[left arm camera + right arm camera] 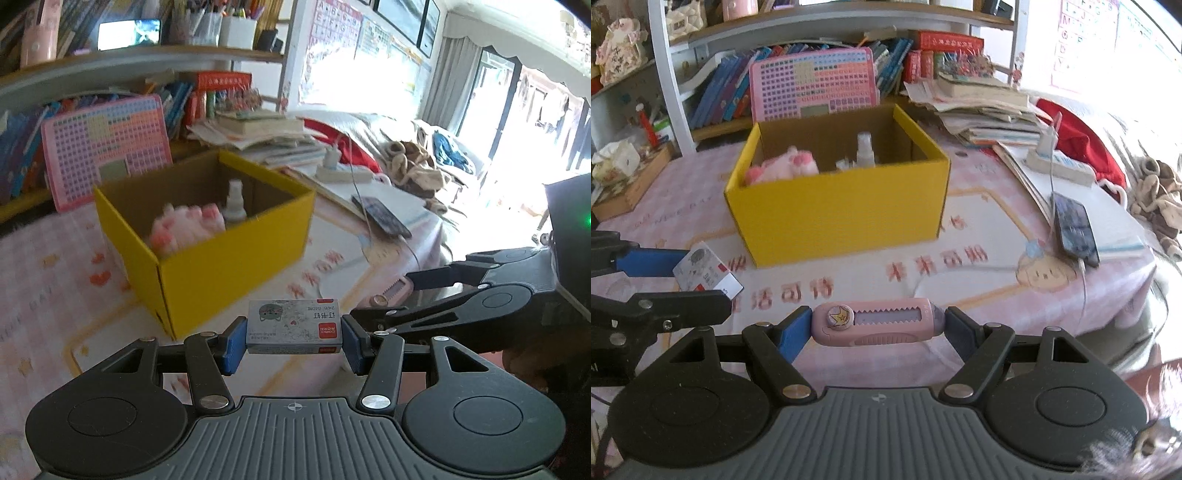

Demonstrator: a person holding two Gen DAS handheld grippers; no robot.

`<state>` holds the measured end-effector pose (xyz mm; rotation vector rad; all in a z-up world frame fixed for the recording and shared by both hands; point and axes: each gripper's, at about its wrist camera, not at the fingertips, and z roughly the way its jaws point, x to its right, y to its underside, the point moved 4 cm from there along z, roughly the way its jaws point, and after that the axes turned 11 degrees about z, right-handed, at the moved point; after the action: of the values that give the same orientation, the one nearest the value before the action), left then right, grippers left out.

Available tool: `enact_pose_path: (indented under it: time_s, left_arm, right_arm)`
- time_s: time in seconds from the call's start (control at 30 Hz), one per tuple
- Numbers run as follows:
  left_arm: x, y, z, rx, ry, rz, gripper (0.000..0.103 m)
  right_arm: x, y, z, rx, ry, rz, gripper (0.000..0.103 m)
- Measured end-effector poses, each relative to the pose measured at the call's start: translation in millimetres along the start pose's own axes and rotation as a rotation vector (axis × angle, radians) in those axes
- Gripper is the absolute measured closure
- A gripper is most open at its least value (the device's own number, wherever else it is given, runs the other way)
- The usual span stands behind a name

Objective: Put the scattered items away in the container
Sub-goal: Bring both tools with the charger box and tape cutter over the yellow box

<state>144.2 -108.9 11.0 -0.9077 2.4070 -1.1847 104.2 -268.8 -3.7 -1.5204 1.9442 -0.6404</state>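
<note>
So both grippers are loaded right now. The left gripper point(293, 341) is clamped on a small grey cardboard staple box with a cat print point(293, 328), its long side running crosswise between the pads. The right gripper point(878, 326) is clamped end to end on a pink plastic utility knife with a star button point(877, 325), which also lies crosswise, star end toward its left pad. The open yellow cardboard box point(842, 218) sits on the table straight ahead of the right gripper and ahead-left of the left one. I'd say the left is a bit nearer. Inside: a pink plush point(781, 166) and a clear spray bottle point(866, 149).
</note>
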Motion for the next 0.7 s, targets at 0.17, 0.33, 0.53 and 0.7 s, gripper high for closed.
enact_pose_path:
  time_s: [0.17,0.33,0.53,0.7]
  left_arm:
    - [-16,-23,13,0.021,-0.032,0.006,0.051]
    - [-34,-45,26,0.043,-0.076,0.002,0.051]
    - [-56,-71,42,0.064,-0.151,-0.023,0.051]
    - [-70,-86,58,0.058,-0.199,-0.037,0.051]
  right_arm:
    - [0,-32,14,0.036,-0.027,-0.019,0.027]
    - [0,-67,29,0.079,-0.059,-0.063,0.027]
    - [-2,-104,50,0.109,-0.105,-0.129,0.027]
    - [-6,-126,74,0.102,-0.143,-0.167,0.027]
